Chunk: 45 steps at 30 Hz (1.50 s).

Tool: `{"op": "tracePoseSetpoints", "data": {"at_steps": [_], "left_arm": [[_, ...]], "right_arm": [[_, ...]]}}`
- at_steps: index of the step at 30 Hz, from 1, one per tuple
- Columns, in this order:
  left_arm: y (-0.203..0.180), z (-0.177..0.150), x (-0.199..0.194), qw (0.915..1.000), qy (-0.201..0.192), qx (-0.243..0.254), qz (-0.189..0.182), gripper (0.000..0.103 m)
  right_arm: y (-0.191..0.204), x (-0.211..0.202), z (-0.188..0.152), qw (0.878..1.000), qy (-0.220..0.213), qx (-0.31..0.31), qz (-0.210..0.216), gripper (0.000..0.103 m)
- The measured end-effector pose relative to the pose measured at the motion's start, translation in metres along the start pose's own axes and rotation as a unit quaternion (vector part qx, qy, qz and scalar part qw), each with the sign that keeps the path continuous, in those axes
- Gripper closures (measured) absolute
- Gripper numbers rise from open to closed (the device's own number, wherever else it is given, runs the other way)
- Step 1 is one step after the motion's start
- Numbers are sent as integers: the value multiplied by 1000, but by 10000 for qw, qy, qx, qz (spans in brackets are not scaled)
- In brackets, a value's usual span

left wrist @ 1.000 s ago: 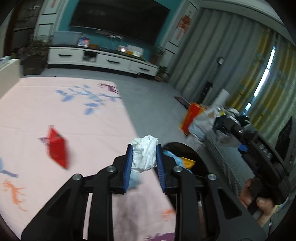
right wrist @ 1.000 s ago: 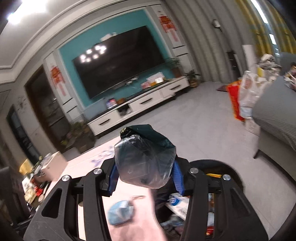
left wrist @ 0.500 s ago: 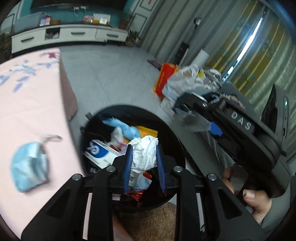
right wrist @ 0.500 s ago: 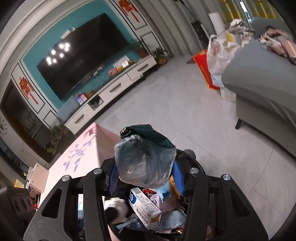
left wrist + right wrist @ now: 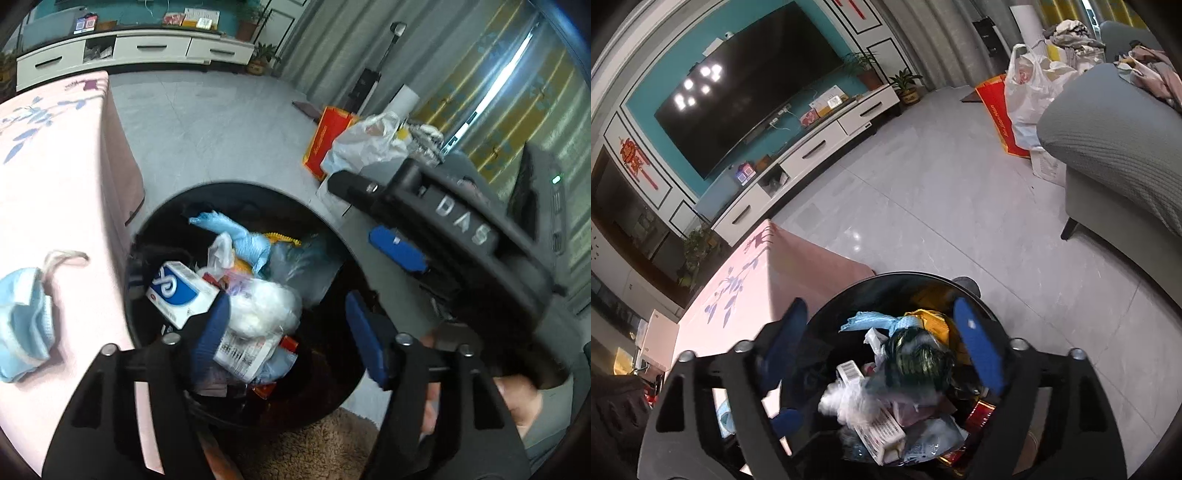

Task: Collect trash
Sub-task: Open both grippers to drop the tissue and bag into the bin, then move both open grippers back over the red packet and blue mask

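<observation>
Sitting on top of the pile in the round black trash bin (image 5: 334, 236), the crumpled white tissue wad (image 5: 264, 306) you were carrying is a lumpy ball with no real long axis. It rests just beside the white-and-blue carton (image 5: 181, 293), which lies flat with its long side running toward your left gripper (image 5: 286, 332). Those jaws have just been opening and stand wide apart, nothing pinched between them. Same story on your right gripper (image 5: 882, 343): its jaws have just been opening too, and the clear plastic bag with dark green stuff inside (image 5: 916, 360) lies loose in the bin under them, blurry, so I can't say which way it points. The bin's lower rim is cut off behind both gripper bodies. A light blue face mask (image 5: 26, 328) lies on the pink tablecloth (image 5: 70, 206) right next to the bin.
</observation>
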State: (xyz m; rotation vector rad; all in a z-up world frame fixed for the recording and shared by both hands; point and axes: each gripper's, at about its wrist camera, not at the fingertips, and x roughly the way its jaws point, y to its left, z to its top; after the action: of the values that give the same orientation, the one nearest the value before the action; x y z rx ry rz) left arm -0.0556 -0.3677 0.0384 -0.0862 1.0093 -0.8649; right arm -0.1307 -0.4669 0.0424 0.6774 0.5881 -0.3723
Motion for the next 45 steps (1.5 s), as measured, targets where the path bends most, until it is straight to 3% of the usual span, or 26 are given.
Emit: {"op": "tracePoseSetpoints", "data": {"at_steps": [2,8,13,16,18,21,28,37,41,45], "left_arm": [[4,2,-15,9998,-176,-53,-71,16],[26,5,-67,9977,-610,-276,-36,6],[74,7,-128,9913,-1095,-571,460,4],[118,6,-169,9803,-1436,-820,1081,4],[154,4,-196,9674,-1610,-1016,1668,4],[202,-3,-224,9522,-1737,-1353,2120,3],[294,-25,-237,9278,-1842,-2154,2428,4],[307,-13,-215,9382,-1569,-1920,2415,4],[300,-8,-200,9483,-1500,-1775,2163,4],[294,-5,-179,9528,-1260,-1704,2174,4]], "right_arm": [[4,-2,0,10000,-33,-69,15,16],[24,-9,1,9993,-270,-259,-14,10],[62,-9,-7,9970,-276,-676,260,10],[90,-4,-17,9937,-204,-1027,411,10],[112,1,-26,9901,-135,-1293,521,10],[144,14,-44,9831,67,-1679,724,10],[200,50,-95,9597,730,-2521,1000,10],[223,67,-130,9400,1173,-3026,1050,10],[224,71,-133,9394,1205,-3047,1005,11],[223,75,-136,9374,1275,-3101,941,20]]}}
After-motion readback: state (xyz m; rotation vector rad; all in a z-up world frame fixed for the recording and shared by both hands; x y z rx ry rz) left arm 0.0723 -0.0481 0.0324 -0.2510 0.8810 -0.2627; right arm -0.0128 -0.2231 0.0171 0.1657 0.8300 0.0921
